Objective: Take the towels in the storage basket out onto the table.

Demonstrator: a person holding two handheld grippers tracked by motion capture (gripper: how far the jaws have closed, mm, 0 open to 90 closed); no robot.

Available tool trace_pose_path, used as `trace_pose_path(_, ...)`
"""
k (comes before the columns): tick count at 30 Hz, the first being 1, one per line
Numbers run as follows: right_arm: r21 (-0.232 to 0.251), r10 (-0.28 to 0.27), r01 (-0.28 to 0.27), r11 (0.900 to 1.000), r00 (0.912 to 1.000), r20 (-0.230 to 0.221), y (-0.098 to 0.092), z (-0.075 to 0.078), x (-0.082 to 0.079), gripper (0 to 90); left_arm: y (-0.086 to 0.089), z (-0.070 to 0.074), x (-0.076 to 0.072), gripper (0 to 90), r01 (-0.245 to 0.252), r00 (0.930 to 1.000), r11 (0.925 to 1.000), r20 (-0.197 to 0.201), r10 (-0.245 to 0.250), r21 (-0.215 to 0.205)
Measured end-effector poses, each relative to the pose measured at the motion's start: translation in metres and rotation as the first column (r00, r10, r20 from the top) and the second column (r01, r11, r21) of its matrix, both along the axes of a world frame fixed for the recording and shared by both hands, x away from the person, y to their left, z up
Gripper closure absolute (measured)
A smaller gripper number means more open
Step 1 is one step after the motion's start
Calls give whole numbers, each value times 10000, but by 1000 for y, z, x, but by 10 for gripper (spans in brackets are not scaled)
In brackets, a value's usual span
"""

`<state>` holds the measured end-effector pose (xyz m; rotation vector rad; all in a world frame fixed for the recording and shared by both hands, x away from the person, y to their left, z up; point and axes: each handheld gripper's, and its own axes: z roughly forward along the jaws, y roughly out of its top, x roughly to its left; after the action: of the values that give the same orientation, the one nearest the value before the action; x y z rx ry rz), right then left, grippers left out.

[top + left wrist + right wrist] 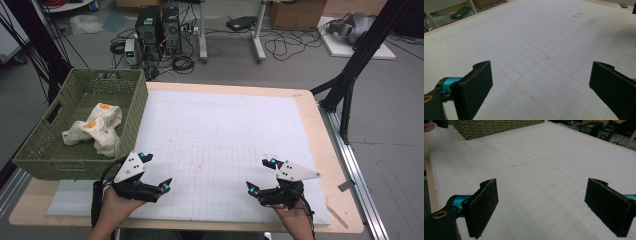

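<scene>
In the high view, the white cloth with orange patches lies bunched inside the green basket, which sits at the far left of the table, partly overhanging the white grid mat. Judging from that, the putting-away looks done, since nothing else lies on the mat. The left gripper rests near the front edge just right of the basket's near corner, jaws spread wide and holding nothing; the right gripper mirrors it on the right side, likewise spread and empty. Between them and out to the far edge the mat is bare, so there is ample room to move (the basket wall is the one obstacle, close by the left hand).

In the left gripper view, the two black jaws stand far apart over bare gridded mat, with a faint pencilled outline farther off.

In the right gripper view, the padded jaws gape over the mat too; the basket's woven wall shows at the far left, well apart.
</scene>
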<state>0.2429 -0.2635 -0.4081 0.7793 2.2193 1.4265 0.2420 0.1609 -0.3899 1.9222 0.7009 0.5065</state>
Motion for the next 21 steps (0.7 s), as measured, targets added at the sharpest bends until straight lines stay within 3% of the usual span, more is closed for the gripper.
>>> trace_pose_path(7,33,-7,7,10000,10000,-62,0,1,0,109,-5,16,2,56,677,9977,9977,-96,-678,-66)
trace_pose_path(13,59,-17,17,10000,10000,63,1,2,-1,109,-8,28,6,87,1274,9916,9918,-201,-1274,-43)
trace_pose_path(21,152,-62,60,9999,10000,77,-1,3,-1,109,-5,36,11,95,1441,9893,9896,-226,-1441,-3)
